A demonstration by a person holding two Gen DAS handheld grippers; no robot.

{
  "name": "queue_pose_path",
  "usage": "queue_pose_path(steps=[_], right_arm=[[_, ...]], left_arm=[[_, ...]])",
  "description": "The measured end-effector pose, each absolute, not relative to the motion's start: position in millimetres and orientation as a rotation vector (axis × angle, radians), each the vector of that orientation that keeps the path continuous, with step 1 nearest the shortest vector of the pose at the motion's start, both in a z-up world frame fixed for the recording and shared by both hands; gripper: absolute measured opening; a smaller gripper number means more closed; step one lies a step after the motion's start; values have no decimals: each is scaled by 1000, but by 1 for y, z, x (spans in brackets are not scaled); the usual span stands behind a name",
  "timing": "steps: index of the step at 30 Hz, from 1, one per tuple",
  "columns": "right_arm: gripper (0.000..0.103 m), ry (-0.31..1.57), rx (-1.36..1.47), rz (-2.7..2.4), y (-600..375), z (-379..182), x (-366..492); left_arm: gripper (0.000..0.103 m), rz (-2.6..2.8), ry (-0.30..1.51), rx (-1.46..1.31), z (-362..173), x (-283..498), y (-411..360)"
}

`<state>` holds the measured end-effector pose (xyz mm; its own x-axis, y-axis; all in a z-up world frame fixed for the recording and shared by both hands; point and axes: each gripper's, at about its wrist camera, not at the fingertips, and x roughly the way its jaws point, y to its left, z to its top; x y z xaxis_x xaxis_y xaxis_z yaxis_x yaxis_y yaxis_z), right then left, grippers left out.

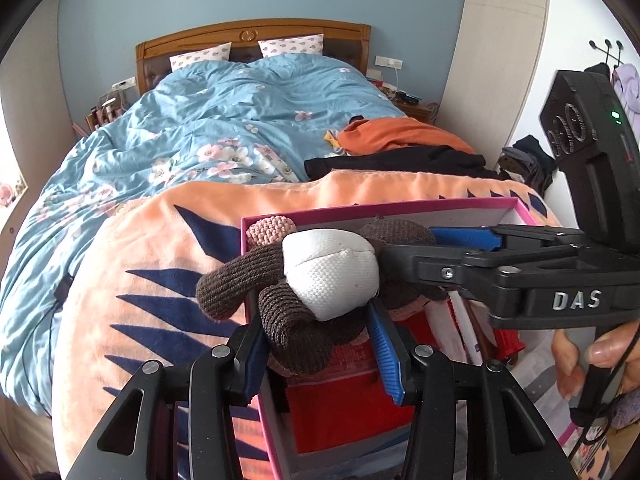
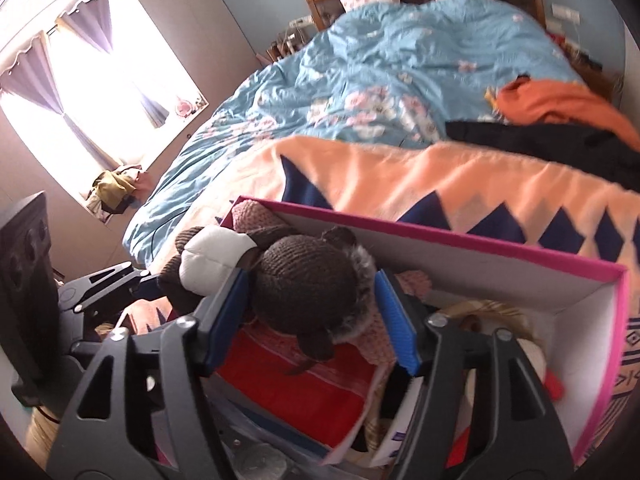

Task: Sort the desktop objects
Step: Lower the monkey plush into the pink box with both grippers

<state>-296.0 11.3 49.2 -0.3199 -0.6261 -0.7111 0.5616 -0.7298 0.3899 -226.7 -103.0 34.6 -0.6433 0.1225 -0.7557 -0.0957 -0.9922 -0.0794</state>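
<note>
A knitted brown toy monkey [image 1: 320, 280] with a white belly and pink ears lies over the left rim of a pink-edged cardboard box [image 1: 372, 210] on the bed. My left gripper [image 1: 320, 344] has its blue-padded fingers on either side of the toy's legs, touching them. My right gripper [image 2: 316, 320] has its fingers around the toy's brown head [image 2: 304, 280]; it also shows in the left wrist view [image 1: 404, 248], reaching in from the right. Both seem to grip the toy. The box [image 2: 480, 246] holds red cloth [image 2: 316, 392] and other items.
The box sits on an orange blanket [image 1: 160, 280] with navy triangles at the foot of a bed with a blue floral duvet [image 1: 220, 132]. Orange and black clothes [image 1: 400, 148] lie on the right. A window [image 2: 92, 92] is to the left.
</note>
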Motion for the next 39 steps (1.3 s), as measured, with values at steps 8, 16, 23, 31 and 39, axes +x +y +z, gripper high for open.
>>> queue_pose_path(steps=[8, 16, 23, 31, 39], right_arm=[[58, -111, 1151, -2064, 5, 43, -295], [55, -49, 1093, -2161, 12, 48, -289], [55, 4, 1043, -2231, 13, 56, -285], [57, -5, 1113, -2232, 11, 48, -301], [60, -67, 1108, -2219, 22, 50, -298]], left_arm=[[48, 2715, -26, -1281, 30, -223, -105], [53, 2844, 230, -1200, 39, -209, -87], [53, 2836, 203, -1260, 38, -231, -86], [54, 2857, 253, -1345, 34, -250, -83], [51, 2795, 98, -1526, 17, -264, -102]])
